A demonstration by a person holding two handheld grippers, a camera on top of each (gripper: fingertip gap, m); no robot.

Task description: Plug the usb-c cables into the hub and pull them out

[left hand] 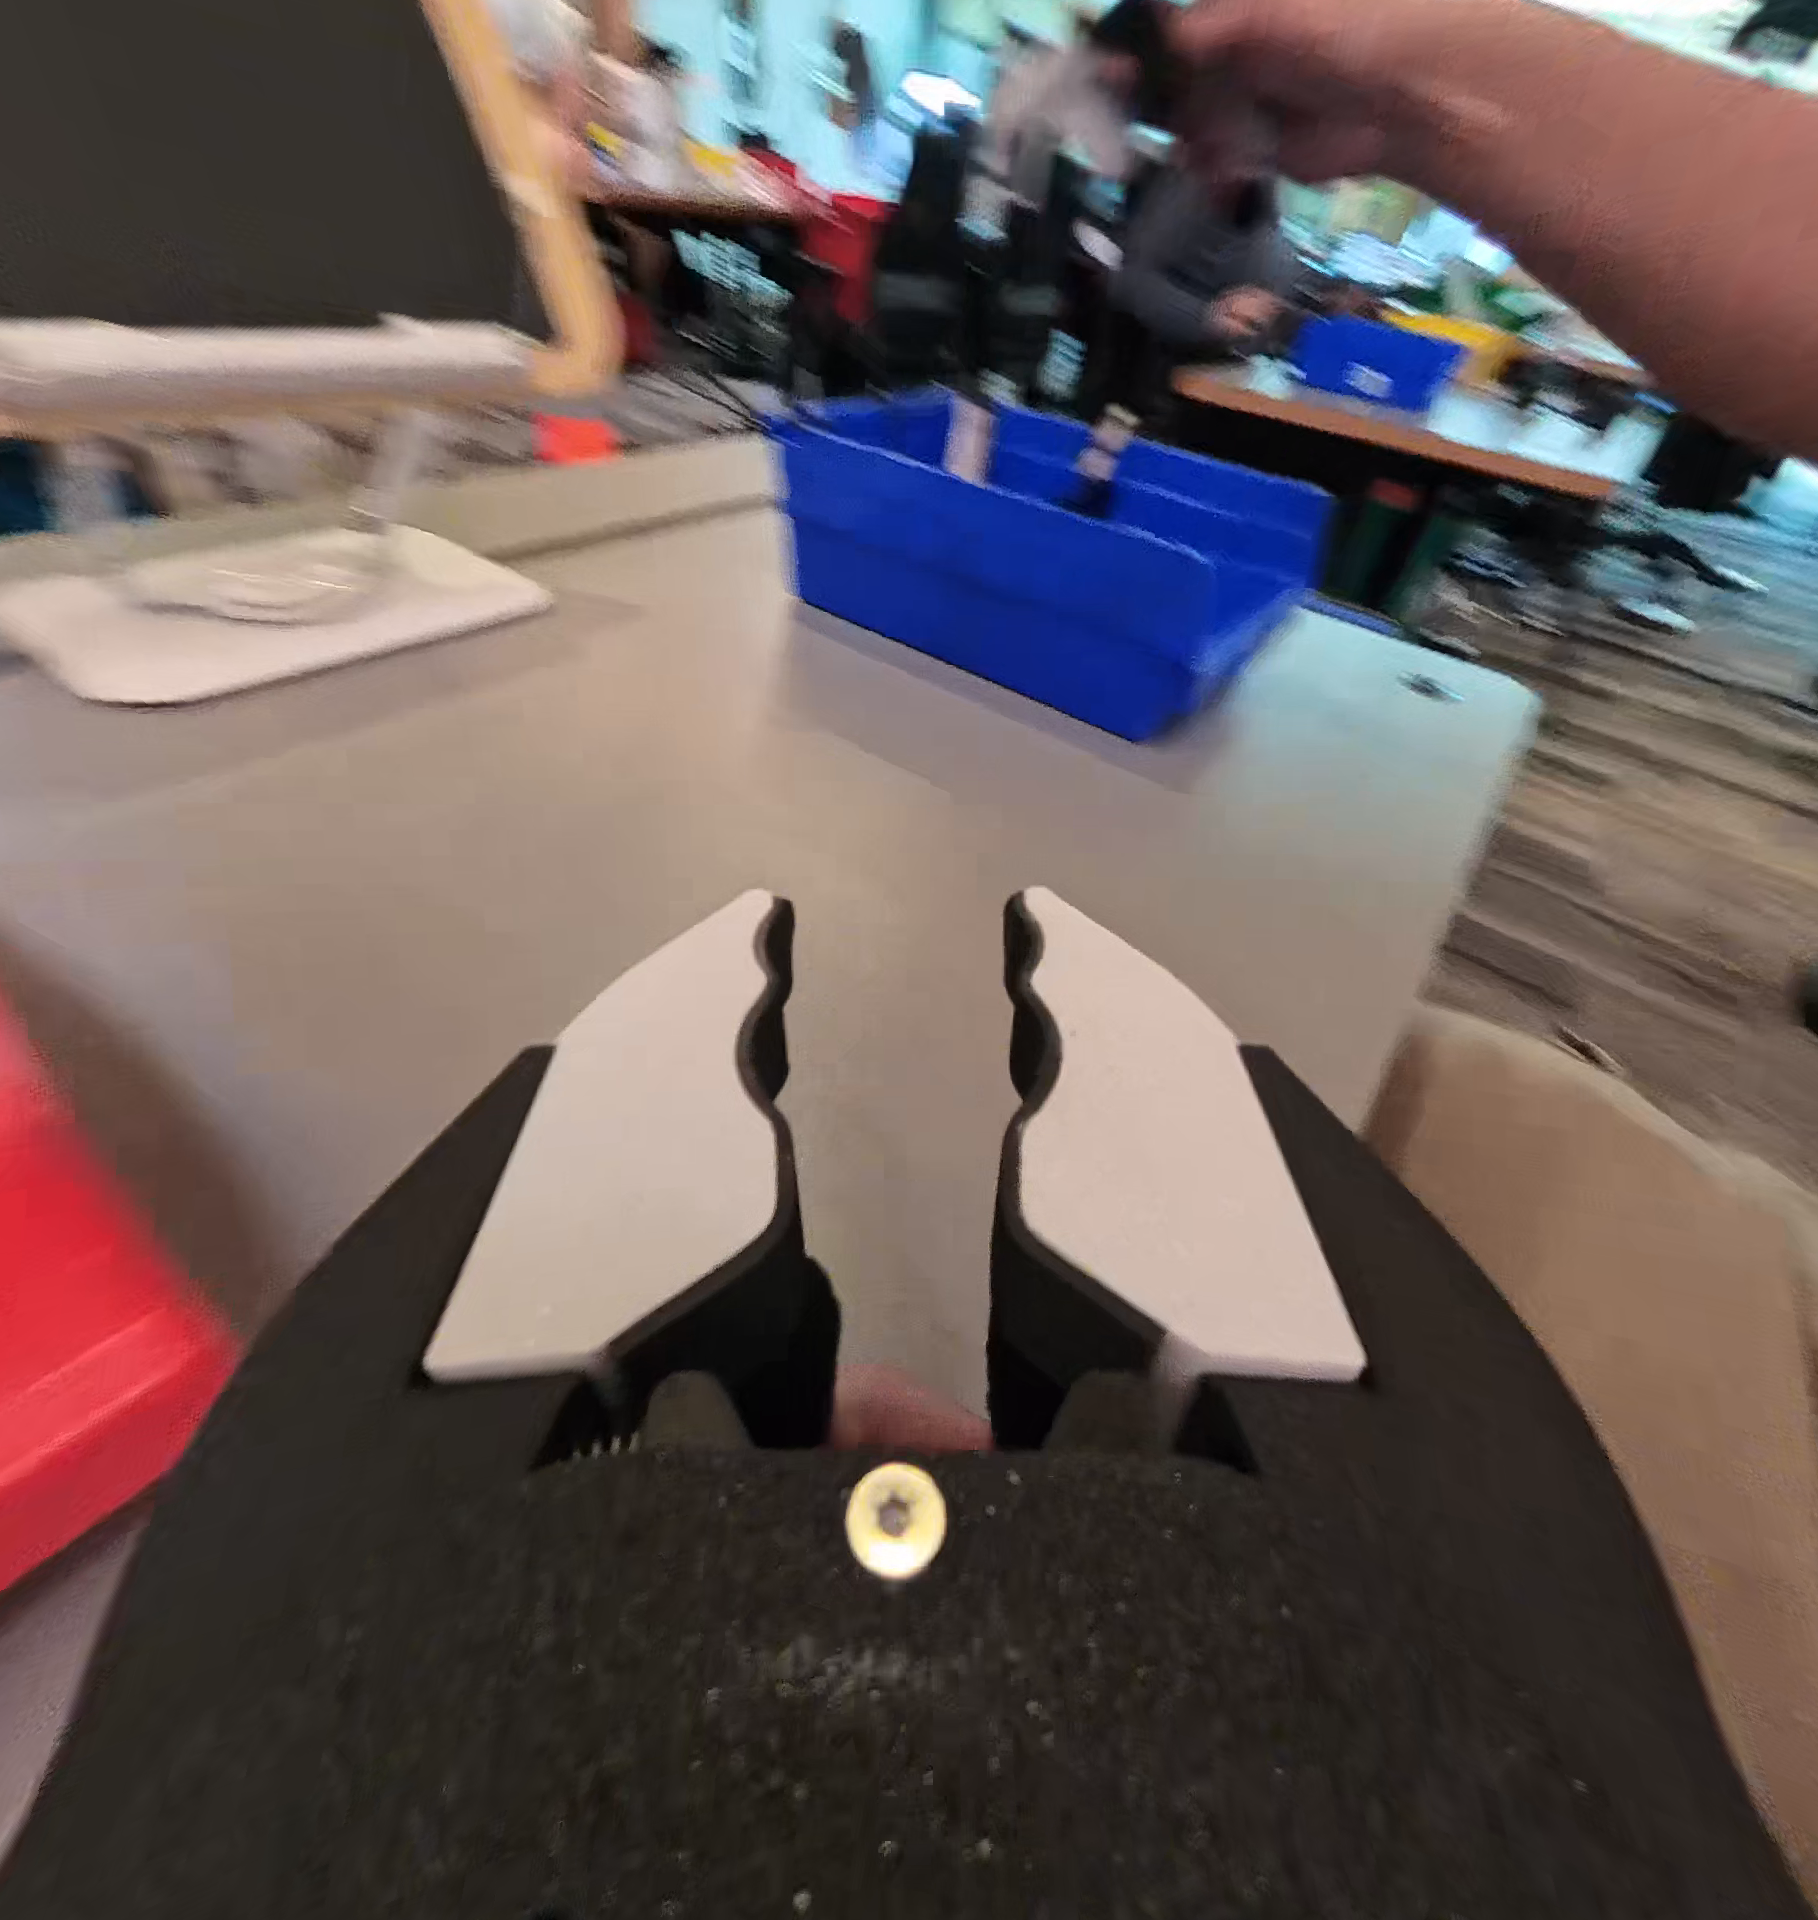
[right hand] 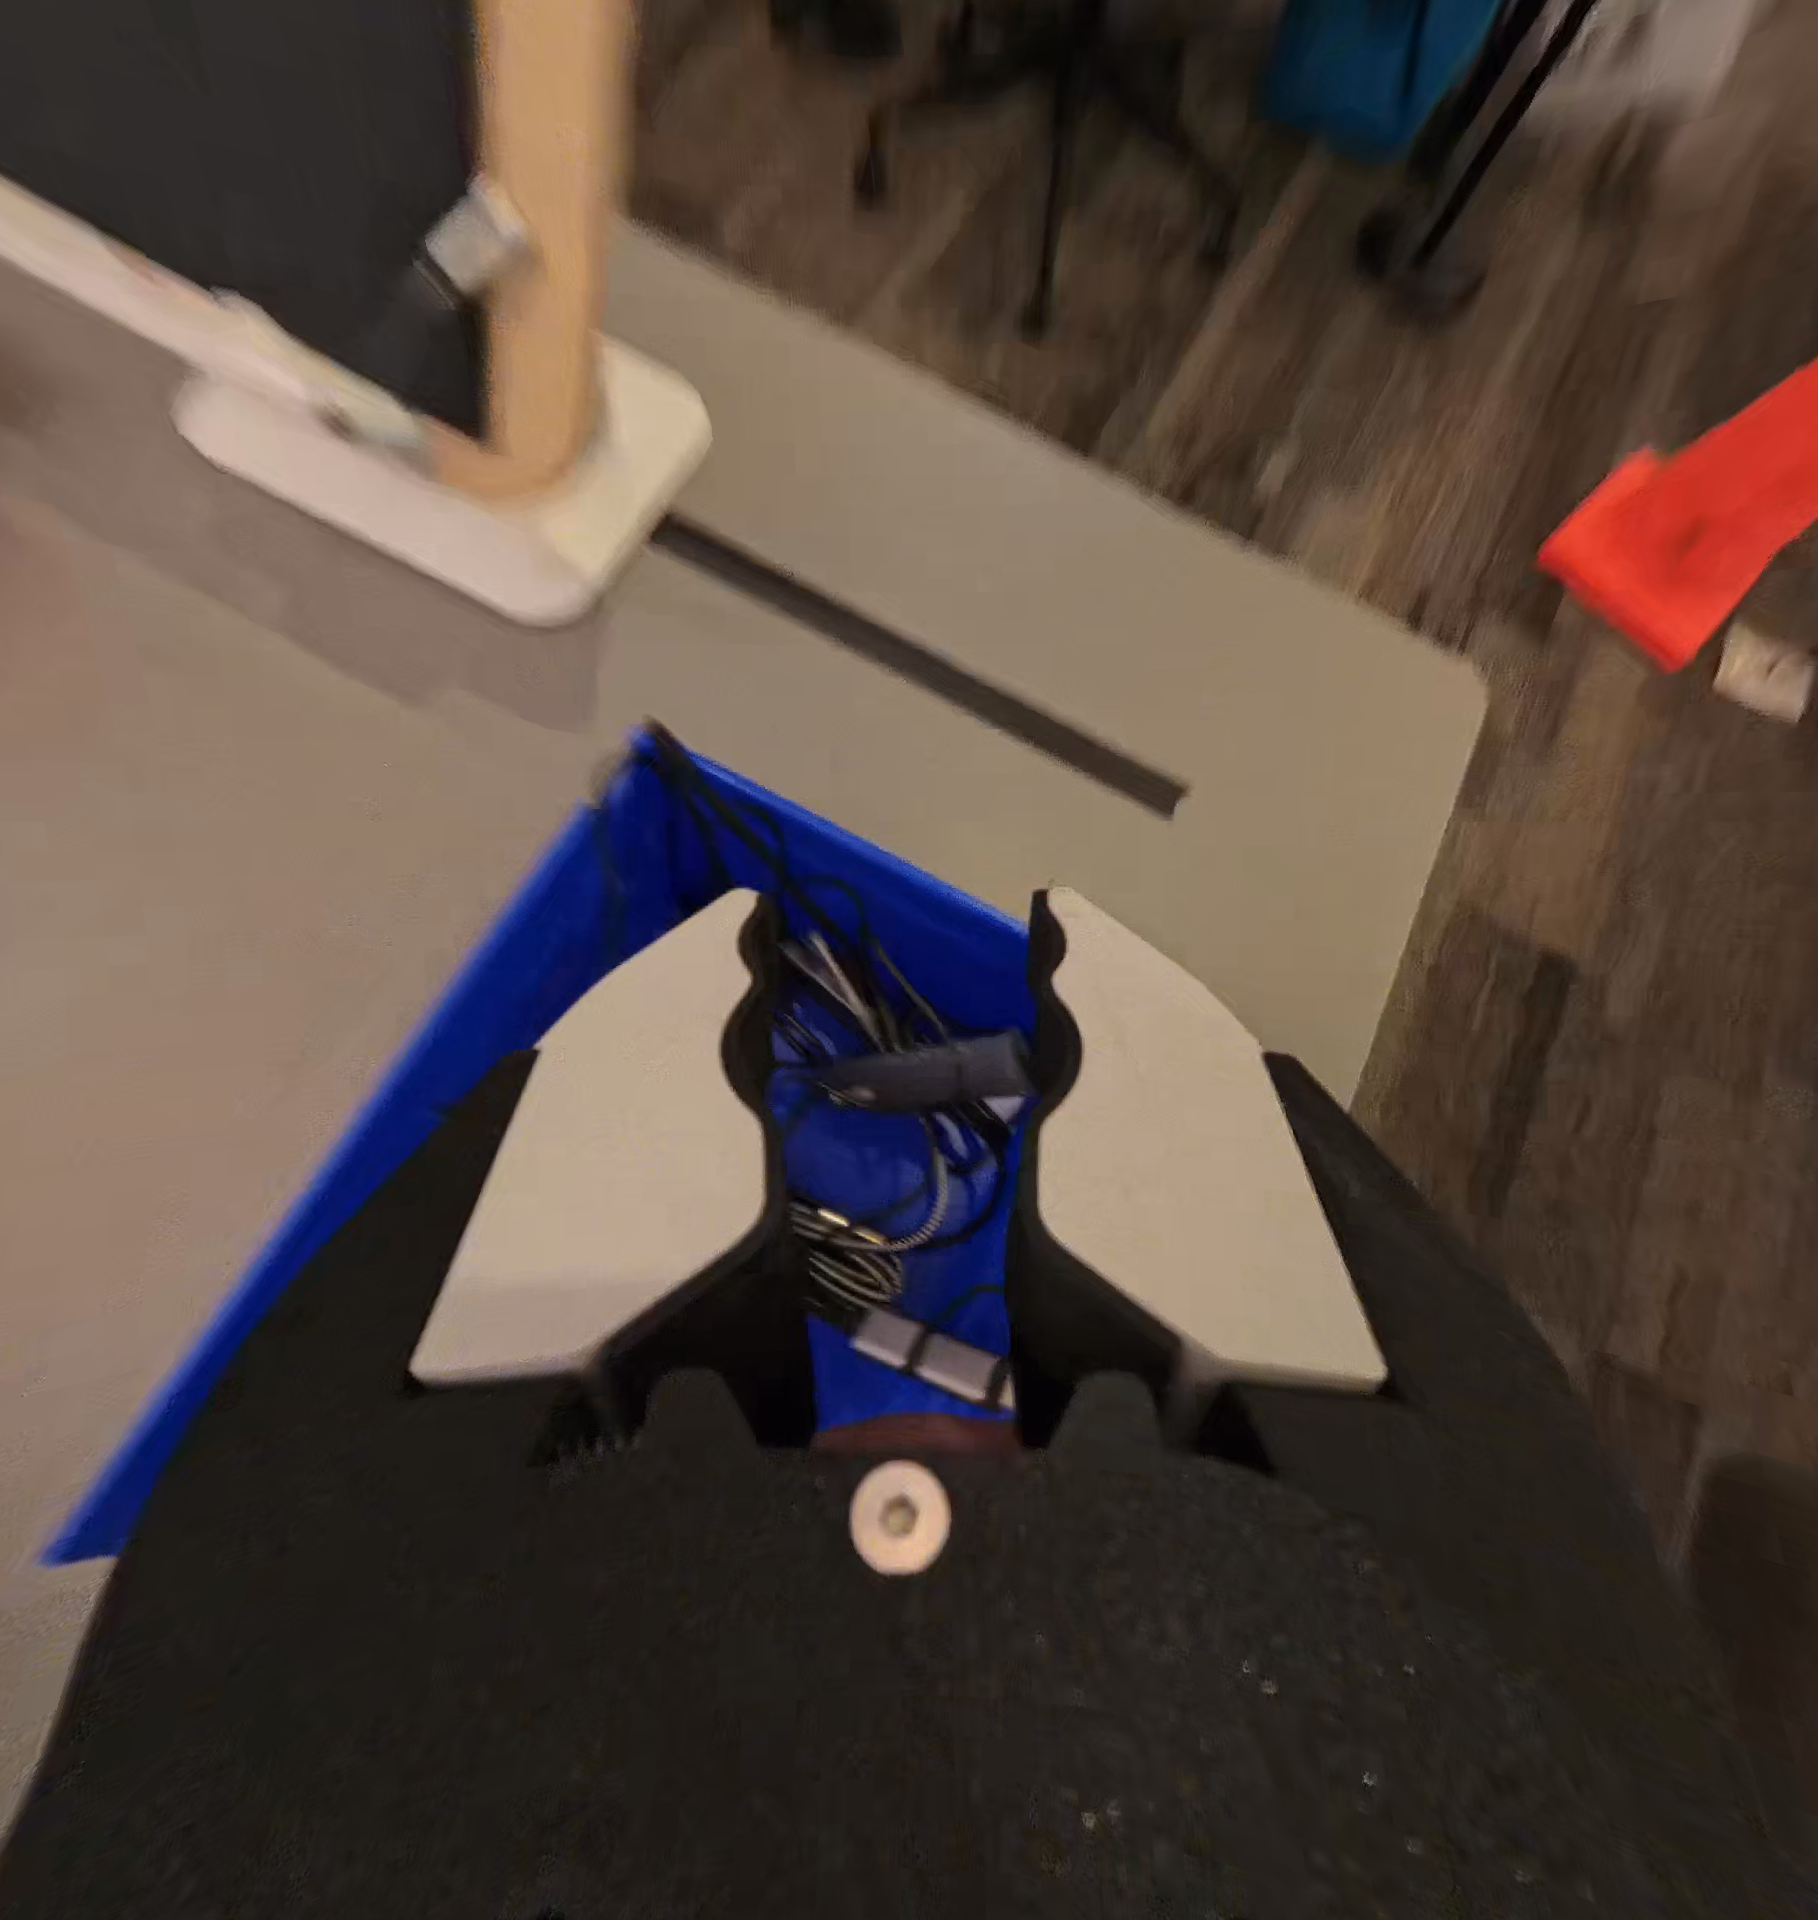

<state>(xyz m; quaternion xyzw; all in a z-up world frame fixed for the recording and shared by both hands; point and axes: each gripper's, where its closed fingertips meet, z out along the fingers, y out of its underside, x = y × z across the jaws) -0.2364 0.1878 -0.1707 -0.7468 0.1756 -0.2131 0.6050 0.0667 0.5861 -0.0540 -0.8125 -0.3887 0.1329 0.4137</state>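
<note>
Nothing of the task looks done yet, as far as these views show: no cable is plugged in, and the cables point(right hand: 884, 1174) and what may be the hub point(right hand: 931, 1361) lie tangled in the blue bin point(right hand: 531, 1039). All the plugging and pulling is left to you.

Start on your left: your left gripper point(left hand: 897, 925) hovers low over the bare grey table point(left hand: 469, 883), its fingers apart, holding and touching nothing, with the bin well ahead of it. On your right, your right gripper point(right hand: 894, 914) hangs above the bin, fingers spread wide and empty, a dark plug point(right hand: 926, 1070) framed between them.
</note>
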